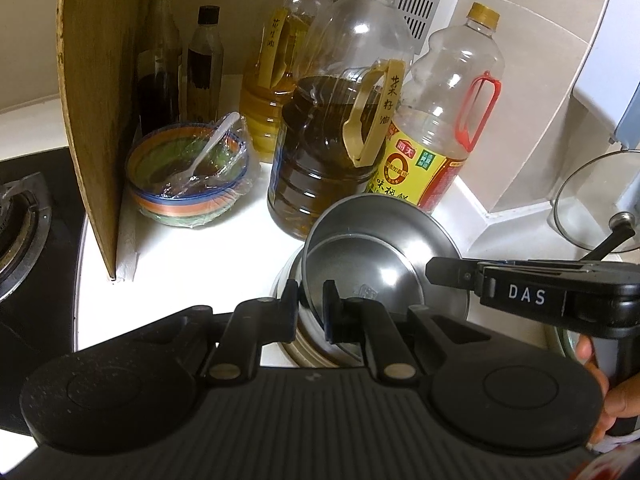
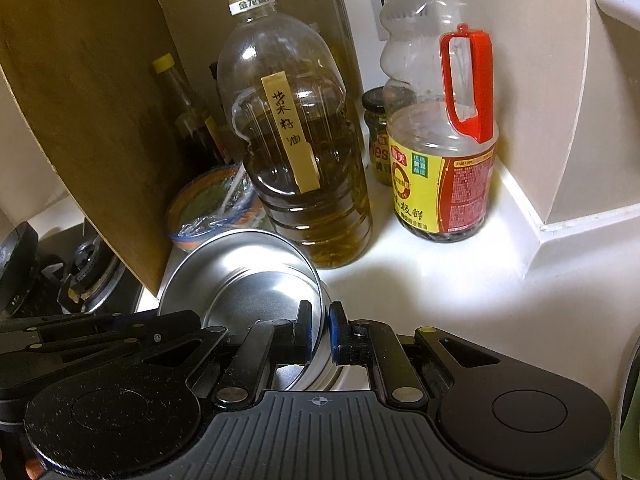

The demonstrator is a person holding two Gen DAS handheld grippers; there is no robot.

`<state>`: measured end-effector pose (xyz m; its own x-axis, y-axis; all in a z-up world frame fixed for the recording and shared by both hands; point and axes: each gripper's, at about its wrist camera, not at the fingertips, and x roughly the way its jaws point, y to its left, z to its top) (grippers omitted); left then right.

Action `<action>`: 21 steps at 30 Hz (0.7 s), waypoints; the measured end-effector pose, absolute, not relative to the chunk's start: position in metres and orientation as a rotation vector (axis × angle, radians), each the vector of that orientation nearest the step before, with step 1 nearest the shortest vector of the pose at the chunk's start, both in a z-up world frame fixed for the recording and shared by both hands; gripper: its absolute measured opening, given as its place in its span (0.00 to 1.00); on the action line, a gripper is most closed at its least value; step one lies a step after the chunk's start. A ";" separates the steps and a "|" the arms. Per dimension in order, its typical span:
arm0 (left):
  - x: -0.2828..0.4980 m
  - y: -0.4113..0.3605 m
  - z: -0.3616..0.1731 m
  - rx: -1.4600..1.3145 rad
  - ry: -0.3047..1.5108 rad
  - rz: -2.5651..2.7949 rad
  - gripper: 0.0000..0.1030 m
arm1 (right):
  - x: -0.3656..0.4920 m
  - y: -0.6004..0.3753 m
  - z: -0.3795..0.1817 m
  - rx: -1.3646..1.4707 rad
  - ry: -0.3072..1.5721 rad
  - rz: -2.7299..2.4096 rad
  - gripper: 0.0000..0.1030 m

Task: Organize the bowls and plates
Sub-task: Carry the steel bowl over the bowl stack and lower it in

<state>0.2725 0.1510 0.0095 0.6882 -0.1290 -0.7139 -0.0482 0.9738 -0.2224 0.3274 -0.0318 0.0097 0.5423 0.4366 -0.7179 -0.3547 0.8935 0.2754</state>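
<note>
A shiny steel bowl (image 1: 372, 256) is tilted above a stack of metal dishes (image 1: 304, 340) on the white counter (image 1: 192, 272). My left gripper (image 1: 312, 306) is shut on the bowl's near-left rim. My right gripper (image 2: 320, 332) is shut on the same bowl (image 2: 248, 280) at its right rim; its black body (image 1: 520, 288) enters the left wrist view from the right. The stack under the bowl is mostly hidden.
Oil and sauce bottles (image 1: 332, 140) stand close behind the bowl. A plastic-wrapped coloured bowl (image 1: 188, 176) with a spoon sits left of them. A wooden board (image 1: 100, 100) stands upright beside the gas stove (image 1: 20, 224). A glass lid (image 1: 600, 200) is at the right.
</note>
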 end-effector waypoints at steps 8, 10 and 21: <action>0.274 0.150 0.007 -0.234 0.817 -0.049 0.16 | 0.329 -0.033 0.007 0.114 0.886 0.458 0.09; 0.274 0.149 0.008 -0.224 0.808 -0.046 0.16 | 0.329 -0.033 0.008 0.112 0.881 0.451 0.09; 0.273 0.148 0.008 -0.218 0.809 -0.043 0.17 | 0.325 -0.034 0.009 0.105 0.872 0.454 0.09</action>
<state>0.2731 0.1478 0.0077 0.6903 -0.1214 -0.7133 -0.0446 0.9768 -0.2095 0.3251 -0.0335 0.0094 0.5551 0.4256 -0.7147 -0.3412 0.9001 0.2711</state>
